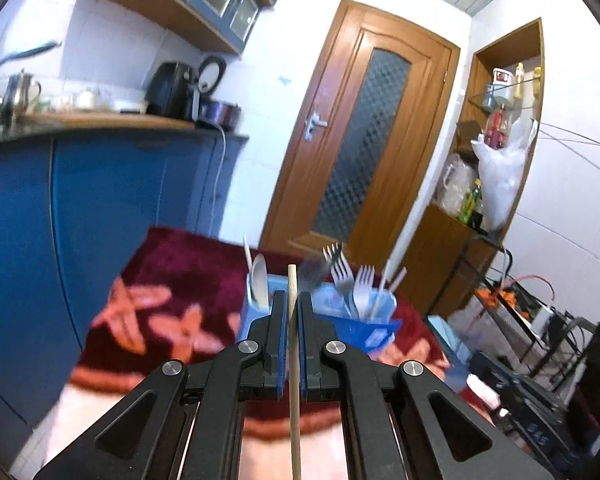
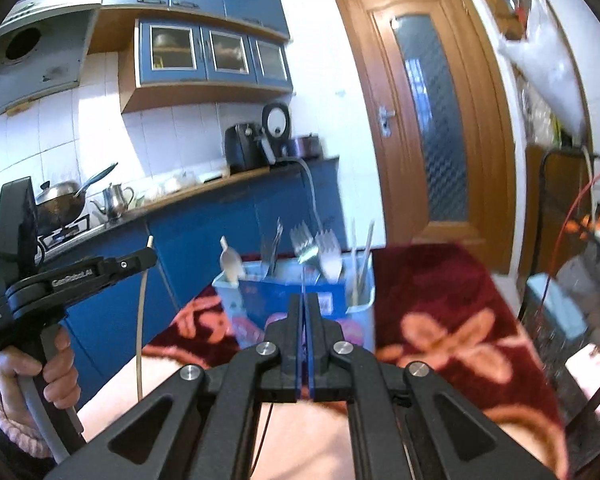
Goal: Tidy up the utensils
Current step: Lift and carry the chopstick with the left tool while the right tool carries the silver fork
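Your left claw (image 1: 293, 300) is clamped on a wooden chopstick (image 1: 294, 380), which runs upright between the blue pads, its tip poking just above them. Your right claw (image 2: 304, 300) is pressed closed on the thin handle of a fork (image 2: 305, 246), whose tines stand above the blue utensil holder (image 2: 276, 300). That holder sits on the bench, on a dark red flowered cloth (image 2: 440, 300), with a white spoon (image 1: 259, 282), forks and pale sticks standing in its compartments.
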